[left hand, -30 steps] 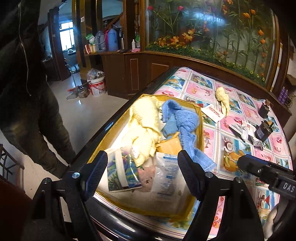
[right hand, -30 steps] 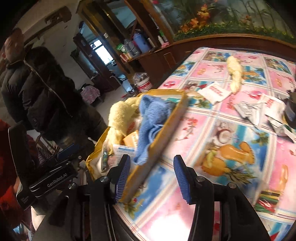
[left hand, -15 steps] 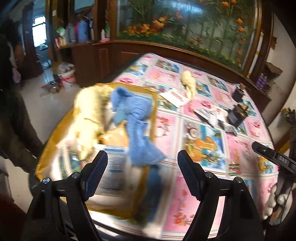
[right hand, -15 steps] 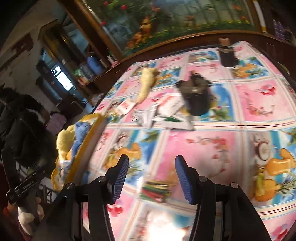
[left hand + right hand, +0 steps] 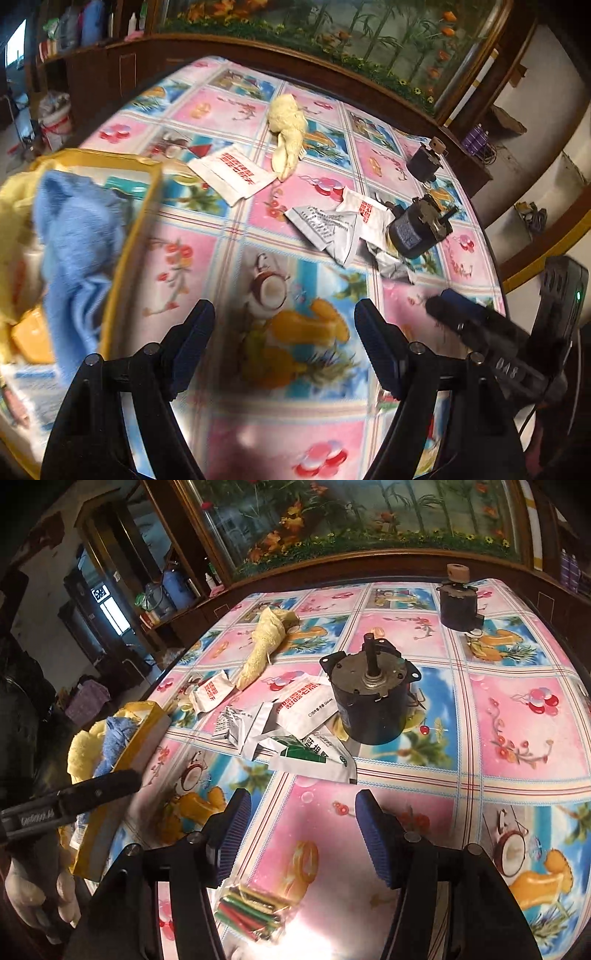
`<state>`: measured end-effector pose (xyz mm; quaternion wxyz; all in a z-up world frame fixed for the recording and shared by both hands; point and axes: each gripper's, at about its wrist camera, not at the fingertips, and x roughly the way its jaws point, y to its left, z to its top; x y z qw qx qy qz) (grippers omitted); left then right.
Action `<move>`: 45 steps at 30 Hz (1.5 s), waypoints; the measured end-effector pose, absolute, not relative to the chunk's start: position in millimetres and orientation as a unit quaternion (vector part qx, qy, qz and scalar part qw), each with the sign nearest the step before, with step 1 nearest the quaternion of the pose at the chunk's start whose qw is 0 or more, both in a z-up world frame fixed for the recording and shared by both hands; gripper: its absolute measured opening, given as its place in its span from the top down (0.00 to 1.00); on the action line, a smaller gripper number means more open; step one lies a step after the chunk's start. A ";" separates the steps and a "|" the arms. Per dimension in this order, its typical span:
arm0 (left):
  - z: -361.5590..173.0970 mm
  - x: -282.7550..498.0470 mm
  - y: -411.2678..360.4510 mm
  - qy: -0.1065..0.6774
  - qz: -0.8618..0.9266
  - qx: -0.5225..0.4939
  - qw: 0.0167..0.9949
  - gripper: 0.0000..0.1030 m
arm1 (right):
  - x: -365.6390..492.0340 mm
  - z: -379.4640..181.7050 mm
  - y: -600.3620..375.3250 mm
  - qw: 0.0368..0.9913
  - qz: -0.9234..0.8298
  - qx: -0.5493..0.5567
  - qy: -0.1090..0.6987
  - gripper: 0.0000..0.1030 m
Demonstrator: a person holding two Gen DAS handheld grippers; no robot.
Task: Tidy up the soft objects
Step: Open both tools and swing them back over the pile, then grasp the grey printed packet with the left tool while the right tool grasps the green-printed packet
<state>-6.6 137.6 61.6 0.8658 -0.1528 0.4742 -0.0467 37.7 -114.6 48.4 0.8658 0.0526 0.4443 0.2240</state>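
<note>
Both grippers (image 5: 284,332) (image 5: 303,830) gape, yellow cloth (image 5: 264,642) lying well beyond their fingertips.

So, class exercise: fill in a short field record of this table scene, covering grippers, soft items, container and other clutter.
left gripper: open, empty, above tablecloth
right gripper: open, empty
yellow box: at table's left edge, holding a blue towel and yellow cloth
loose soft item: cream cloth lying on table, outside box
other clutter: white packets, two dark motors, bag of coloured sticks
</note>
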 end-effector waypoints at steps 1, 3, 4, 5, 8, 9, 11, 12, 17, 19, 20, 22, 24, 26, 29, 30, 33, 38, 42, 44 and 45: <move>58.6 0.4 135.3 0.475 -0.048 -0.156 0.865 0.25 | 40.0 46.8 -113.8 0.865 0.224 0.048 0.446 0.40; 51.8 14.2 131.1 0.477 -0.051 -0.160 0.863 0.25 | 44.1 44.4 -111.7 0.867 0.222 0.036 0.445 0.38; 48.7 20.5 130.2 0.477 -0.054 -0.165 0.862 0.25 | 46.5 43.3 -110.7 0.868 0.222 0.030 0.444 0.34; 45.4 27.2 129.7 0.477 -0.057 -0.172 0.860 0.25 | 48.9 42.7 -109.5 0.868 0.221 0.025 0.443 0.32; 36.6 48.4 129.9 0.479 -0.068 -0.202 0.852 0.25 | 59.5 40.7 -105.4 0.870 0.223 0.013 0.439 0.31; 34.7 55.8 130.2 0.478 -0.067 -0.209 0.851 0.25 | 62.4 40.3 -103.3 0.871 0.224 0.009 0.438 0.31; 31.2 69.2 129.8 0.477 -0.066 -0.217 0.849 0.25 | 68.4 38.5 -97.6 0.871 0.226 -0.001 0.437 0.31; 29.1 75.7 128.4 0.478 -0.067 -0.219 0.848 0.25 | 71.6 36.9 -94.3 0.870 0.229 -0.006 0.437 0.31; 23.5 95.2 115.1 0.479 -0.051 -0.183 0.857 0.21 | 80.3 27.1 -79.8 0.865 0.236 -0.021 0.443 0.31; 24.1 98.8 108.1 0.479 -0.055 -0.170 0.860 0.21 | 81.4 23.0 -76.0 0.865 0.235 -0.026 0.443 0.31; 24.2 99.7 104.0 0.479 -0.055 -0.159 0.861 0.20 | 81.8 21.9 -74.8 0.864 0.235 -0.028 0.443 0.31; 22.6 99.5 95.4 0.480 -0.058 -0.133 0.865 0.20 | 81.8 20.8 -72.5 0.864 0.237 -0.029 0.443 0.31; 21.7 95.6 84.0 0.479 -0.067 -0.102 0.869 0.19 | 82.1 20.6 -72.9 0.865 0.239 -0.027 0.441 0.31; 21.1 92.6 76.5 0.479 -0.072 -0.083 0.871 0.19 | 83.2 20.3 -73.8 0.865 0.239 -0.023 0.440 0.31; 21.6 90.7 71.8 0.476 -0.083 -0.080 0.872 0.20 | 84.6 20.3 -74.0 0.865 0.239 -0.020 0.440 0.31; 21.9 90.6 71.9 0.476 -0.082 -0.081 0.872 0.20 | 85.1 20.3 -74.2 0.865 0.239 -0.018 0.440 0.31; 23.0 89.4 73.9 0.470 -0.084 -0.085 0.874 0.36 | 85.5 20.6 -76.8 0.866 0.240 -0.011 0.439 0.36; 23.4 83.1 82.7 0.469 -0.087 -0.106 0.873 0.38 | 81.9 21.8 -82.5 0.865 0.245 0.002 0.438 0.47; 25.3 70.9 93.8 0.470 -0.086 -0.131 0.869 0.38 | 74.1 25.7 -82.9 0.865 0.253 0.002 0.433 0.56; 28.5 62.5 98.8 0.467 -0.084 -0.135 0.870 0.38 | 69.7 29.9 -84.2 0.866 0.256 0.003 0.430 0.71; 30.3 58.1 101.3 0.465 -0.084 -0.138 0.870 0.38 | 68.1 31.5 -84.3 0.865 0.257 0.003 0.431 0.73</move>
